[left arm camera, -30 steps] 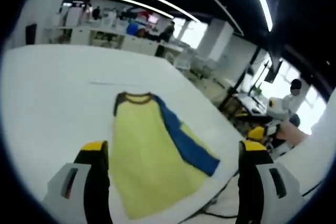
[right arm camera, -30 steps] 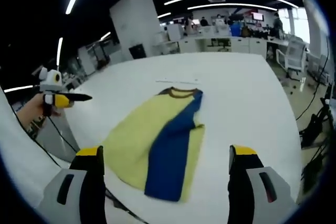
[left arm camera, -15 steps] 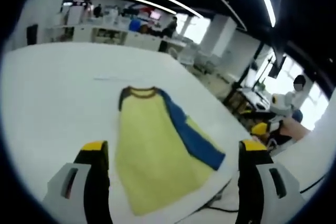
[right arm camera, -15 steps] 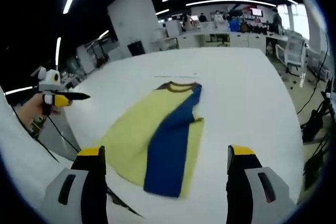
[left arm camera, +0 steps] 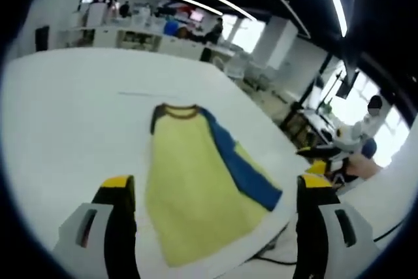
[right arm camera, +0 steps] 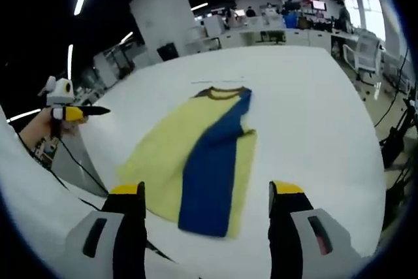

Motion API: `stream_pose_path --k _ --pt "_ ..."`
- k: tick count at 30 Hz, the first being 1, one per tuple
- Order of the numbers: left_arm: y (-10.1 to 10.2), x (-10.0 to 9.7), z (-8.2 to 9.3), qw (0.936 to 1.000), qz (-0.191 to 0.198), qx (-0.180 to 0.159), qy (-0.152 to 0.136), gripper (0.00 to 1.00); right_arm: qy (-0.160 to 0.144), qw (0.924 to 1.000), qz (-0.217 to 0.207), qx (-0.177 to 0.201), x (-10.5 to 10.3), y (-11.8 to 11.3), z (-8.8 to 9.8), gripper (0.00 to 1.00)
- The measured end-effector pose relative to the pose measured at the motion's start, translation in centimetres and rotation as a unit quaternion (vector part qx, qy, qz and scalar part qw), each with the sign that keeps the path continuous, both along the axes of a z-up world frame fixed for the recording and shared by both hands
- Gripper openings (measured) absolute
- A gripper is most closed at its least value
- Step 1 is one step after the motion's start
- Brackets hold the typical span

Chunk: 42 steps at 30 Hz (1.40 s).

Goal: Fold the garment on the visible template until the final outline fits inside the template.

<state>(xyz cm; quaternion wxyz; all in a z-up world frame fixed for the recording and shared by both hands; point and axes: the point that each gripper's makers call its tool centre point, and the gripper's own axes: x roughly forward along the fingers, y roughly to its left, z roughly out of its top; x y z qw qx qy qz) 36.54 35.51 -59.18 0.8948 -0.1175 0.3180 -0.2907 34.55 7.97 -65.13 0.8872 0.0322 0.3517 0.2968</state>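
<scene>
Left gripper view: my left gripper (left arm camera: 212, 191) is held above the near edge of the white table (left arm camera: 65, 109), its two yellow-tipped jaws spread wide apart with nothing between them. The garment (left arm camera: 196, 187), a yellow shirt with a dark collar, lies flat on the table ahead of the jaws, collar pointing away from me. A blue sleeve (left arm camera: 241, 171) is folded across it along one side. A faint thin line (left arm camera: 140, 95) is visible on the table just beyond the collar; I cannot tell whether it belongs to the template. At the right edge of this view, my right gripper (left arm camera: 320, 164) shows off the table, held in a hand (left arm camera: 356, 169).

Right gripper view: my right gripper (right arm camera: 206, 197) also has its jaws wide apart and empty, hanging over the hem end of the garment (right arm camera: 176, 155). The blue sleeve (right arm camera: 215, 161) runs from collar to hem. My left gripper (right arm camera: 68, 110) appears at the left, clear of the table (right arm camera: 313, 109), well apart from the garment.
</scene>
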Motion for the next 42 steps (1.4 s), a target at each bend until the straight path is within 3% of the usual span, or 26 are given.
stream_pose_path --k 16,22,32,35,42 --pt "1.4 -0.7 -1.2 0.9998 0.013 0.007 0.016 0.99 0.043 0.9991 -0.005 -0.003 -2.7 0.1 -4.3 0.52" --pt "1.2 -0.7 -1.4 0.9997 0.013 0.007 0.019 0.99 0.046 0.9987 -0.021 -0.004 -3.0 -0.1 -5.7 0.37" --pt "1.6 -0.8 -1.3 0.9997 0.018 0.006 0.018 0.99 0.067 0.9974 -0.025 -0.012 -3.2 0.1 -8.1 0.29" --pt "2.2 -0.9 -1.3 0.9994 0.028 0.006 0.019 0.99 0.076 0.9962 -0.042 0.001 -2.9 0.0 -8.5 0.27" --pt "3.0 -1.0 -1.4 0.9989 0.043 0.004 0.019 0.99 0.092 0.9945 -0.044 -0.025 -3.1 -0.4 -10.1 0.22"
